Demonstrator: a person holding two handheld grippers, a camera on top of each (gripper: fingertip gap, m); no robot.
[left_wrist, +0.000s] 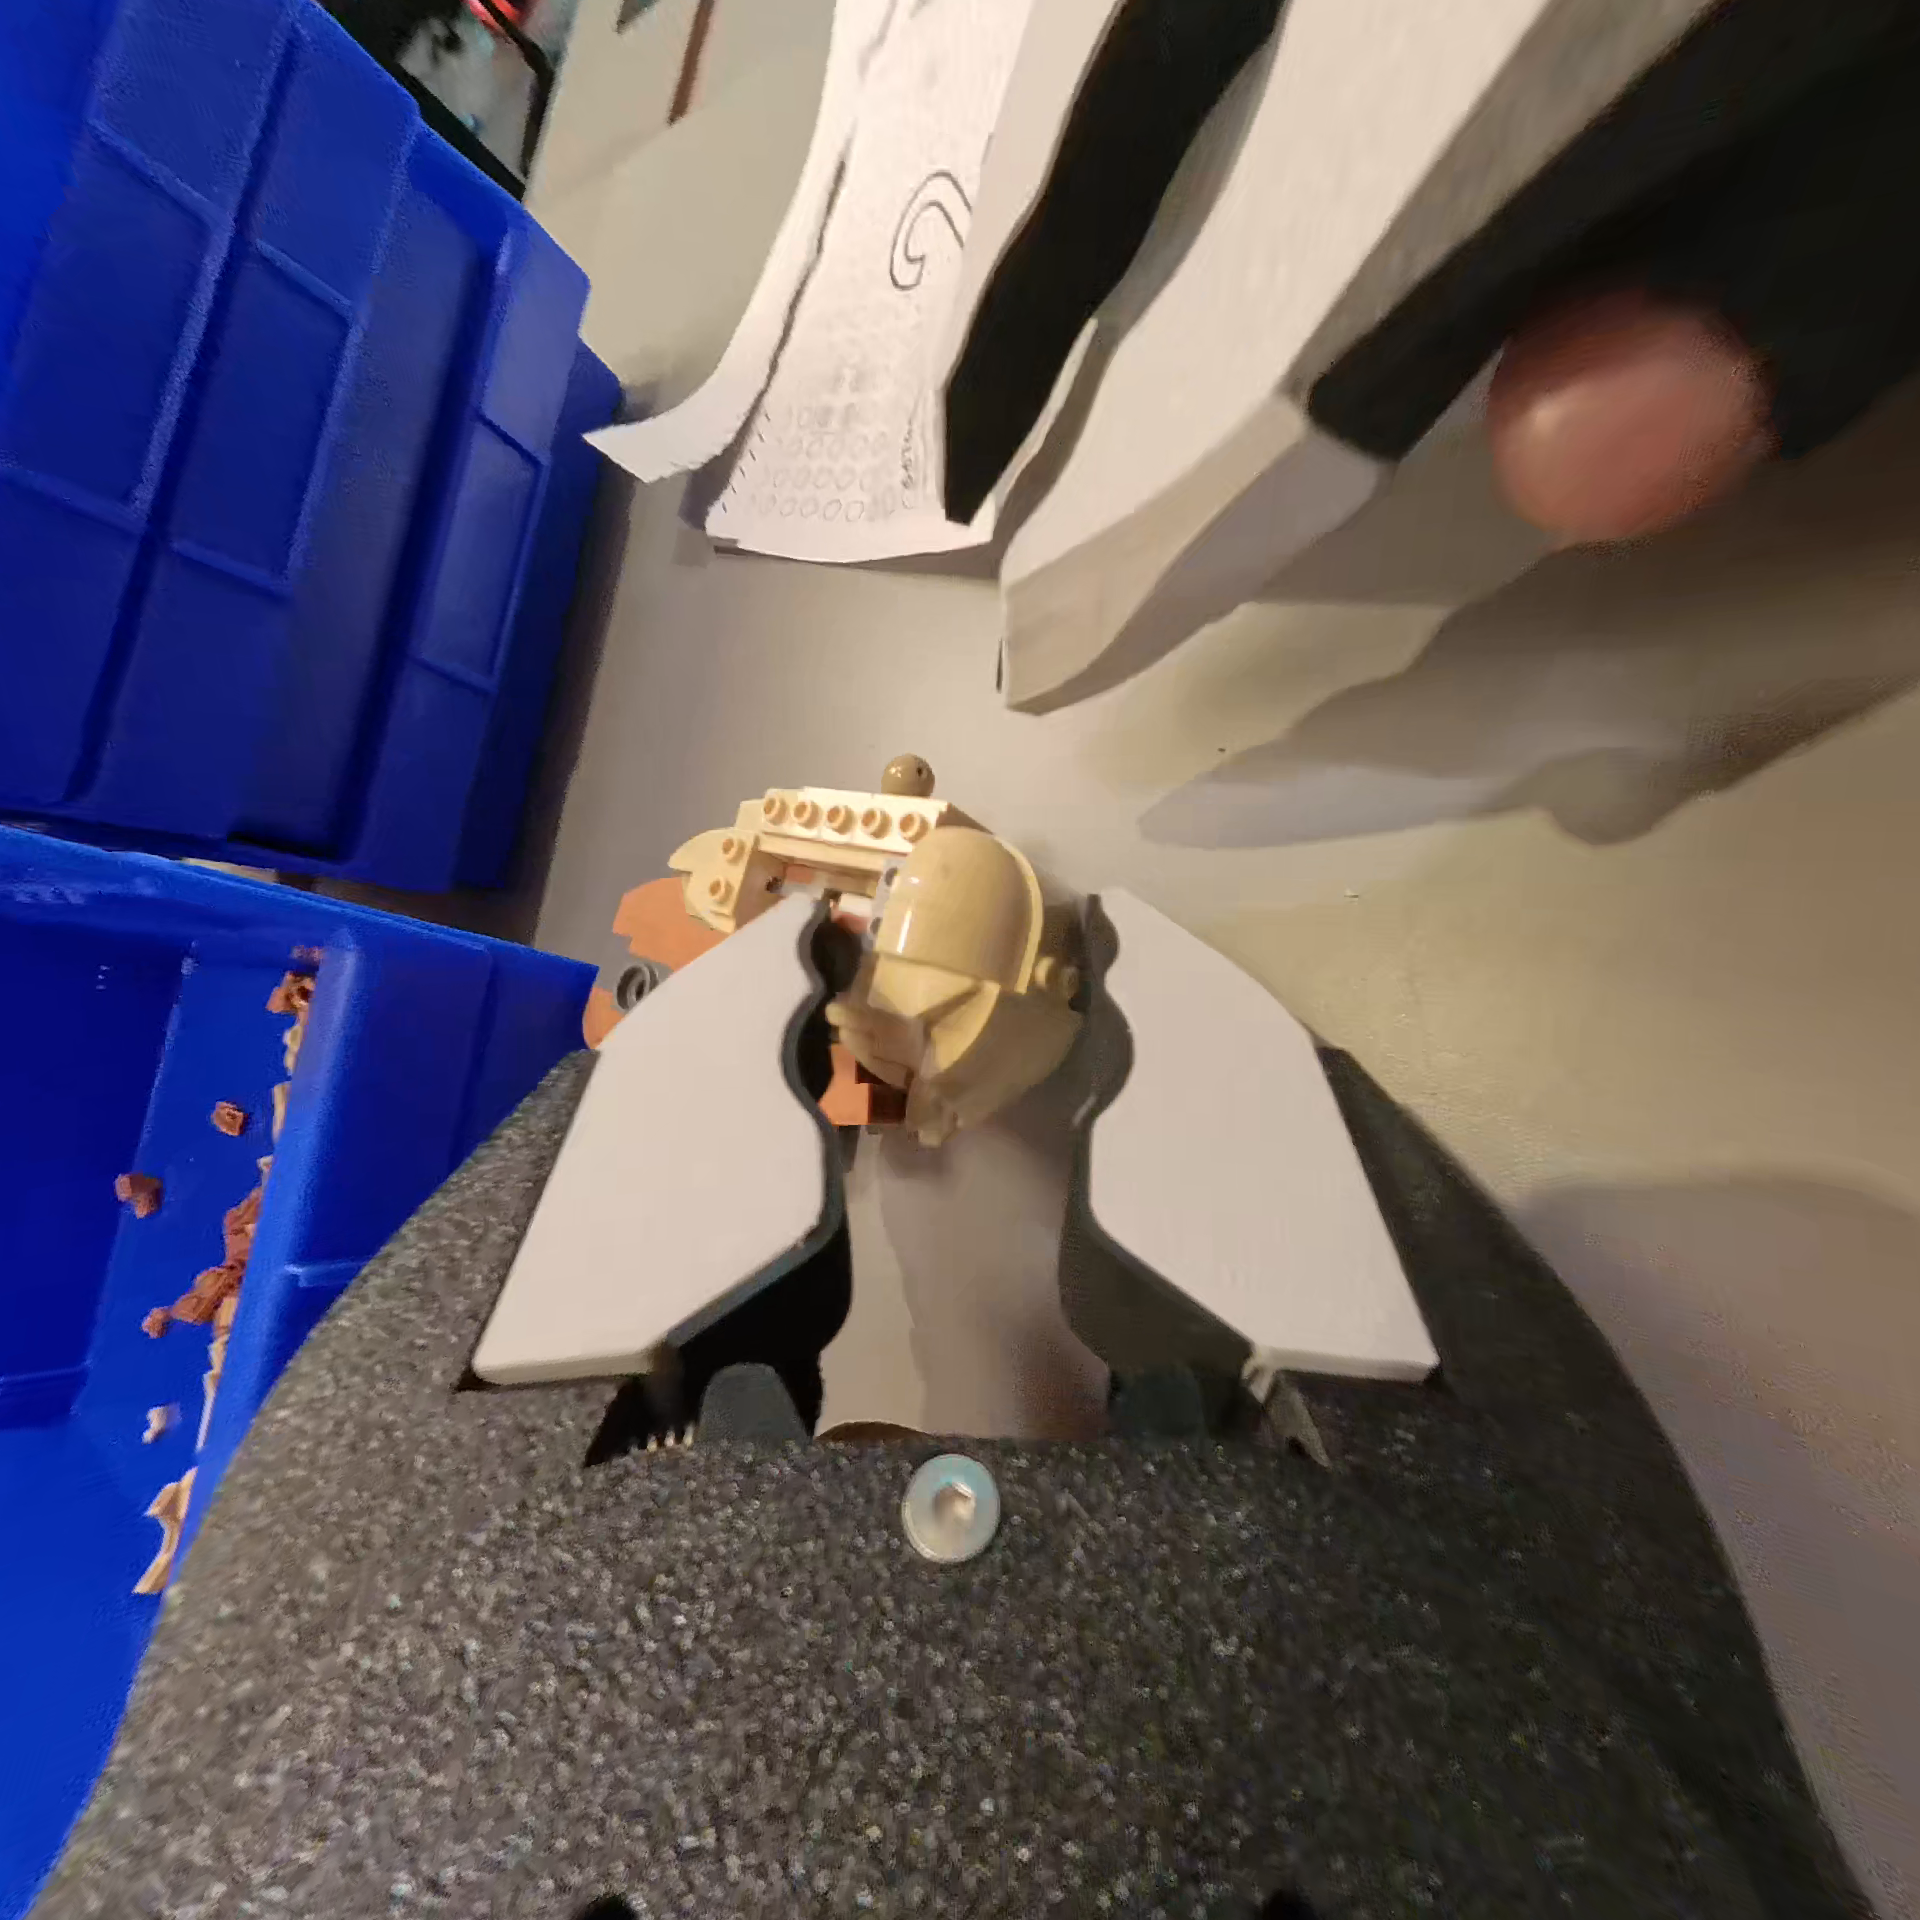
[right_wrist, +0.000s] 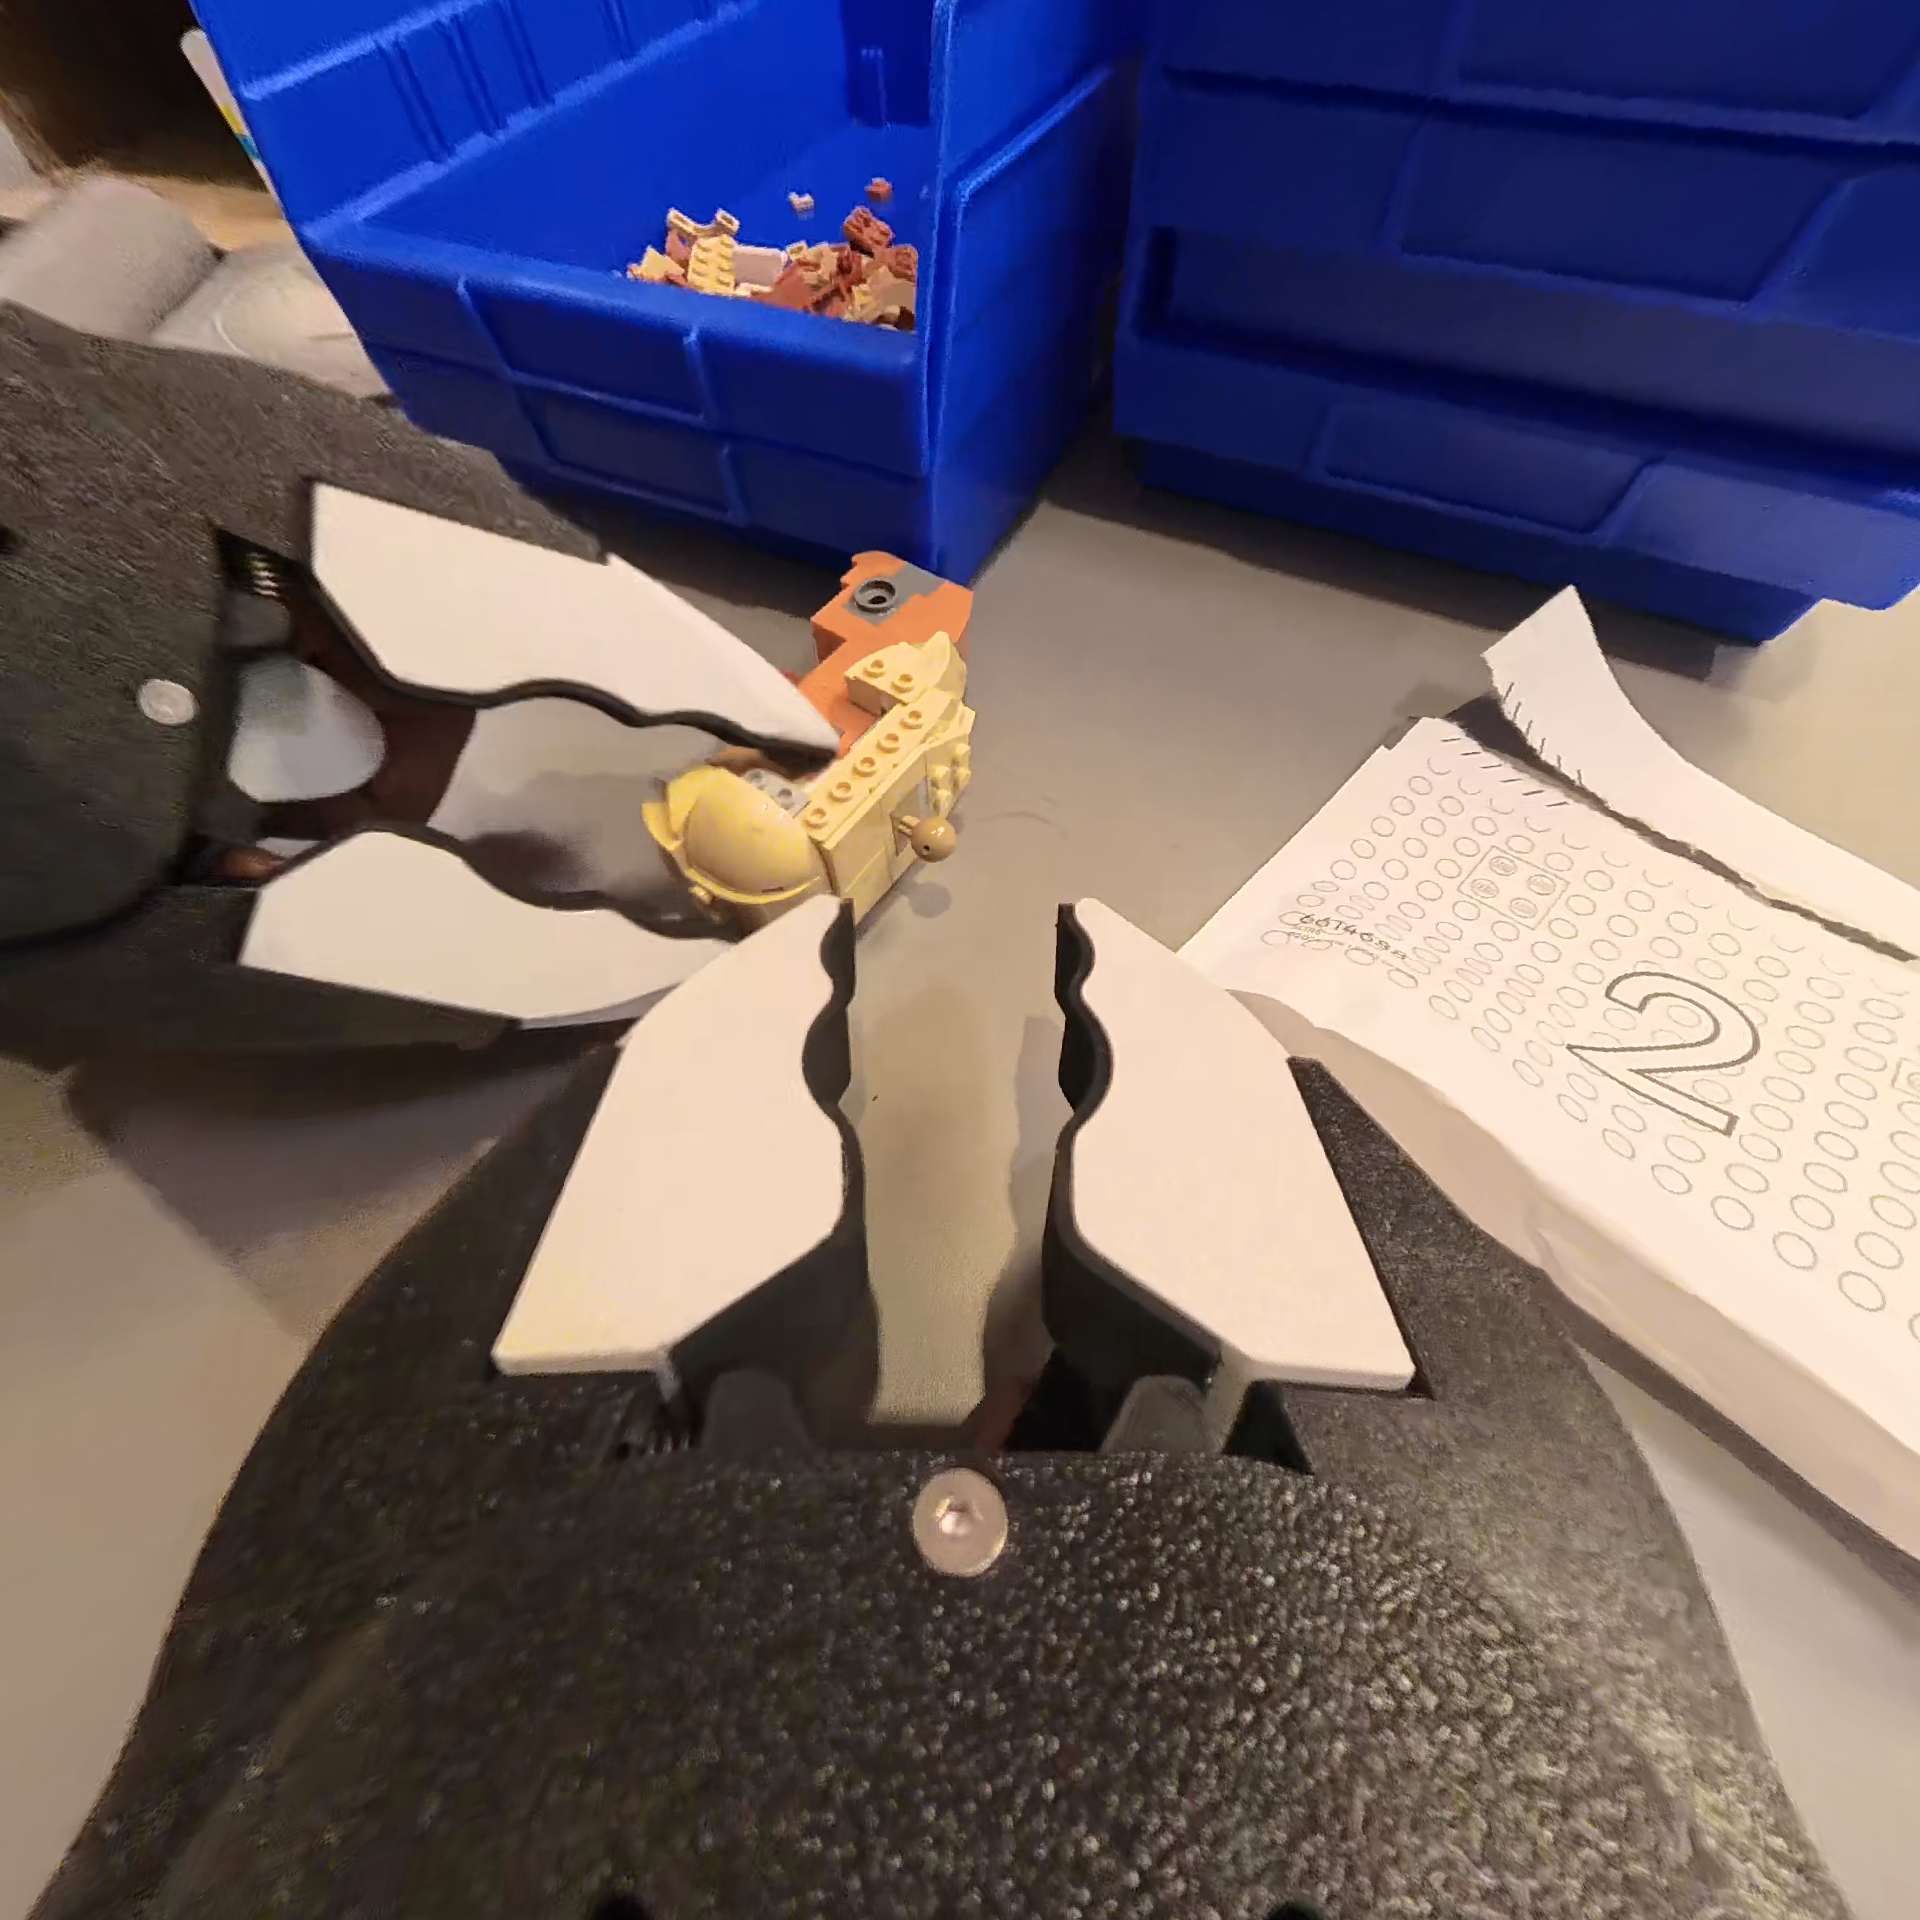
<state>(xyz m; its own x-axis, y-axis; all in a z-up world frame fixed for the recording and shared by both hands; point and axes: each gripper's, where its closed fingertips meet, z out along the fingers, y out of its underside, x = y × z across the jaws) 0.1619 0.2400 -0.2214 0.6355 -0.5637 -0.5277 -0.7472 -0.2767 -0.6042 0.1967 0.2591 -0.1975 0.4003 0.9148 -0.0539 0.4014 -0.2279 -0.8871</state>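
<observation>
My left gripper (right_wrist: 774, 831) is spread around the tan brick model (right_wrist: 831, 810) on the grey table (right_wrist: 1122, 727), pads not pressing. My right gripper (right_wrist: 956, 925) is spread on air, near a white paper bag (right_wrist: 1621, 997) printed with stud circles and writing.

tan and orange brick model (right_wrist: 831, 800) lying on the table.

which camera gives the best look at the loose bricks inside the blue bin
The right wrist view: it looks down into the open blue bin, showing the tan and brown loose bricks piled together. The left wrist view catches only scattered bricks side-on at its edge.
</observation>
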